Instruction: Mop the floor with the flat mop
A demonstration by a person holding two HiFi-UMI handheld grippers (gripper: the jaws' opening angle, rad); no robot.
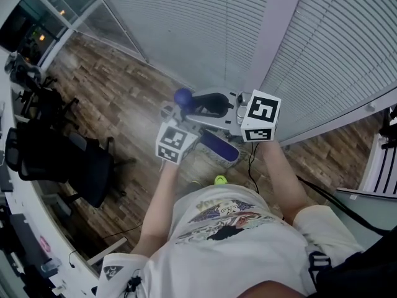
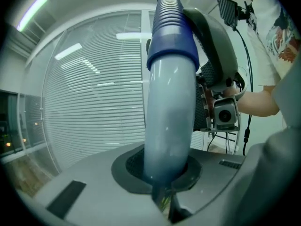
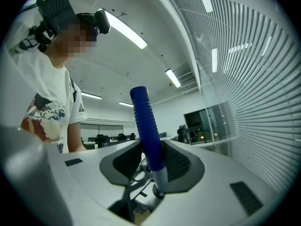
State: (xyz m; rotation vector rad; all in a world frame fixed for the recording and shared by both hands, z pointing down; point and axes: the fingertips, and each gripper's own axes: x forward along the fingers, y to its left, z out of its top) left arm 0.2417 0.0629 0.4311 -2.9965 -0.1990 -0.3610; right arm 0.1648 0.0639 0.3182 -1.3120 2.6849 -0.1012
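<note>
Closest in the head view is the person's white printed T-shirt, with both bare forearms stretched forward from it and drawn in towards each other. The left gripper is clamped tight on the mop handle, its jaws pinching the pale shaft just below the ribbed blue grip, and it points a little downward. The right gripper sits higher on the same handle, near level, at the spot where the blue grip meets the shaft. Its jaws stand slightly apart around the handle, with a gap showing on one side, so it does not pinch. The handle rises nearly upright between the two grippers, close to the slatted window blinds. A flat blue shape lies on the wood floor just below the grippers; whether it is the mop's head cannot be told. A black office chair stands well off to the left.
</note>
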